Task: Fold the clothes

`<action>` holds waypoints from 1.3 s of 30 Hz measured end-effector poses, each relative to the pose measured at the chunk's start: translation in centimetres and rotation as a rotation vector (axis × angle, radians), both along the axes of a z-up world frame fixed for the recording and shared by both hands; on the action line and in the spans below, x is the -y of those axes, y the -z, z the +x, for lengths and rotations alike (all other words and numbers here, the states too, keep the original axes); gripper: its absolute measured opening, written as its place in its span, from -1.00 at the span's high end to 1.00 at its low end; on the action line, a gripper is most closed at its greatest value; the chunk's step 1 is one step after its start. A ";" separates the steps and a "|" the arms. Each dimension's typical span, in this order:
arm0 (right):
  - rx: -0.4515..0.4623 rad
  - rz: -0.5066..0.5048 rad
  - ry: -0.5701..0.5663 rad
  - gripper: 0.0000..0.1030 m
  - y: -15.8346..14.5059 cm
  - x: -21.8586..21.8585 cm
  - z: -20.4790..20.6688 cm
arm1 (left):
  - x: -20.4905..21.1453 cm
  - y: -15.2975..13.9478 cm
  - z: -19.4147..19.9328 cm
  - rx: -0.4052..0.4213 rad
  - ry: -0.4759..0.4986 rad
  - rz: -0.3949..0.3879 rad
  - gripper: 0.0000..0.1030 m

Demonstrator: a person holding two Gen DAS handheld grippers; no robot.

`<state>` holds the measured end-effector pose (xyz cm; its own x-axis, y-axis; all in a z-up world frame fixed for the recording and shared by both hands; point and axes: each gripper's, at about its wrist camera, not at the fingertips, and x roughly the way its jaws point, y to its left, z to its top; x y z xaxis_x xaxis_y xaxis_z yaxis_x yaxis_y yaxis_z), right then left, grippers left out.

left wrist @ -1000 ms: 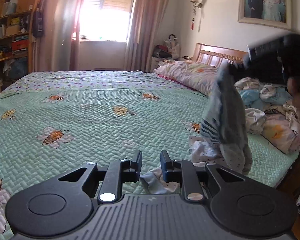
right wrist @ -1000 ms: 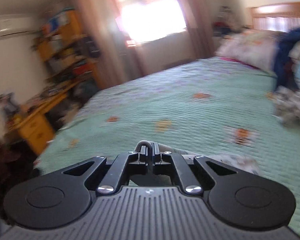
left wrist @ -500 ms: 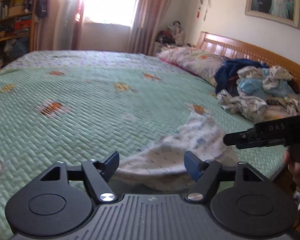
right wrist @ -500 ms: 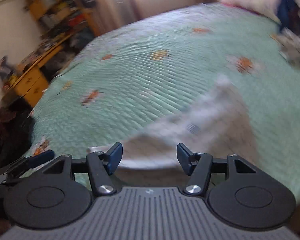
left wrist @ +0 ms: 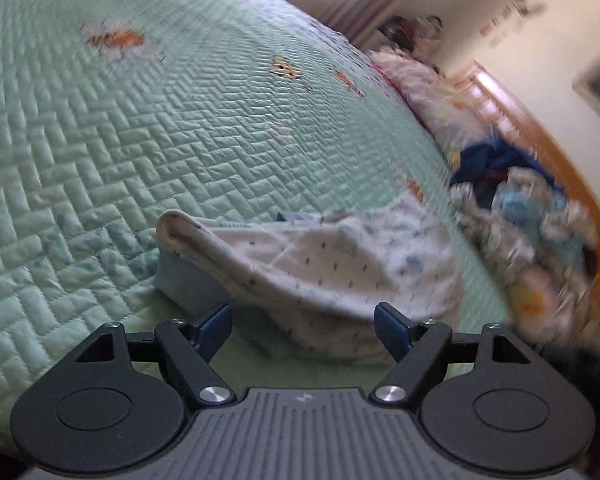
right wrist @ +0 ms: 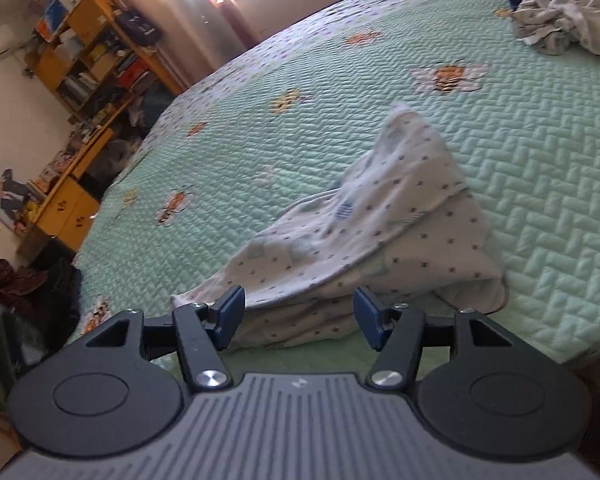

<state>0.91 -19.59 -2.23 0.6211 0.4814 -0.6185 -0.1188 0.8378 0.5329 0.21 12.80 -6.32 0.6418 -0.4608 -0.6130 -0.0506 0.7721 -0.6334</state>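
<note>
Clothes lie loose on the green bed, and both tongs are open with nothing in them.

The small white garment point(left wrist: 340, 264) with tiny dark dots lies in a crumpled heap on the green quilt point(left wrist: 140, 140), near the bed's front edge. The left gripper point(left wrist: 303, 322) has just been opening; its blue pads point(left wrist: 216, 326) stand wide apart, low over the cloth, and do not press on it. The right gripper point(right wrist: 299, 316) is open too, a bit less wide, and has also just been opening. The cloth sits in front of its blue pads point(right wrist: 232, 312), which do not squeeze it. More clothes point(right wrist: 572, 20) are piled farther up the bed by the pillow point(left wrist: 432, 100), well apart from the white garment. Yellow shelves point(right wrist: 88, 40) stand by the wall past the bed.
</note>
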 end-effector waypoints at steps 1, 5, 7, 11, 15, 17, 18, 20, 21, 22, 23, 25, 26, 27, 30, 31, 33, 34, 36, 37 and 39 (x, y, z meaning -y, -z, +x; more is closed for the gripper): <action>0.000 0.004 -0.005 -0.20 0.2 -0.1 0.1 | -0.4 0.2 0.4 -0.017 -0.016 -0.050 -0.55; -0.007 0.021 -0.006 -0.20 0.8 0.1 0.2 | -1.4 1.3 1.8 -0.101 -0.088 -0.201 -0.55; -0.013 0.026 0.002 -0.20 1.2 0.4 0.2 | -1.8 2.1 2.5 -0.145 -0.130 -0.258 -0.55; -0.026 0.033 0.013 -0.20 1.7 1.1 0.1 | -2.6 3.1 3.0 -0.210 -0.208 -0.357 -0.55; -0.030 0.040 0.017 -0.20 2.1 1.6 0.0 | -2.8 2.5 2.2 -0.226 -0.250 -0.440 -0.55; -0.028 0.042 0.018 -0.20 2.2 1.8 0.1 | -3.0 1.8 1.8 -0.206 -0.263 -0.447 -0.55; -0.029 0.045 0.016 -0.20 2.3 1.8 0.1 | -3.2 1.6 2.0 -0.199 -0.267 -0.447 -0.55; -0.032 0.049 0.012 -0.20 2.4 1.7 0.2 | -3.4 1.5 2.6 -0.195 -0.287 -0.434 -0.55; -0.033 0.049 0.009 -0.20 2.5 1.6 0.2 | -3.6 1.5 2.9 -0.196 -0.299 -0.426 -0.55; -0.034 0.050 0.006 -0.20 2.5 1.5 0.1 | -3.7 1.8 3.2 -0.201 -0.309 -0.425 -0.55; -0.034 0.050 0.004 -0.20 2.6 1.5 0.1 | -3.8 2.2 3.5 -0.215 -0.318 -0.433 -0.55; -0.035 0.050 0.001 -0.20 2.6 1.5 0.0 | -4.0 3.1 3.8 -0.255 -0.338 -0.464 -0.55; -0.035 0.050 0.004 -0.20 2.6 1.6 0.0 | -3.8 3.3 3.9 -0.265 -0.342 -0.468 -0.55; -0.034 0.052 0.009 -0.20 2.6 1.7 -0.1 | -3.6 3.4 4.0 -0.264 -0.339 -0.464 -0.55; -0.037 0.055 0.023 -0.20 2.8 2.2 0.0 | -3.1 3.7 4.5 -0.274 -0.357 -0.458 -0.55; -0.040 0.056 0.025 -0.20 2.9 2.3 0.1 | -3.0 3.8 4.8 -0.280 -0.368 -0.456 -0.55; -0.044 0.057 0.021 -0.20 3.0 2.2 0.2 | -3.0 4.3 5.7 -0.294 -0.400 -0.454 -0.49; -0.045 0.058 0.019 -0.20 3.1 2.1 0.2 | -2.9 4.7 6.1 -0.299 -0.414 -0.463 -0.24; -0.046 0.062 0.015 -0.20 3.1 1.9 0.1 | -2.6 5.5 6.7 -0.304 -0.407 -0.493 0.53; -0.045 0.065 0.013 -0.20 3.1 1.8 0.1 | -2.4 5.8 6.8 -0.303 -0.400 -0.500 0.86; -0.048 0.068 0.018 -0.20 3.3 1.8 0.0 | -1.9 5.8 6.4 -0.278 -0.405 -0.486 0.88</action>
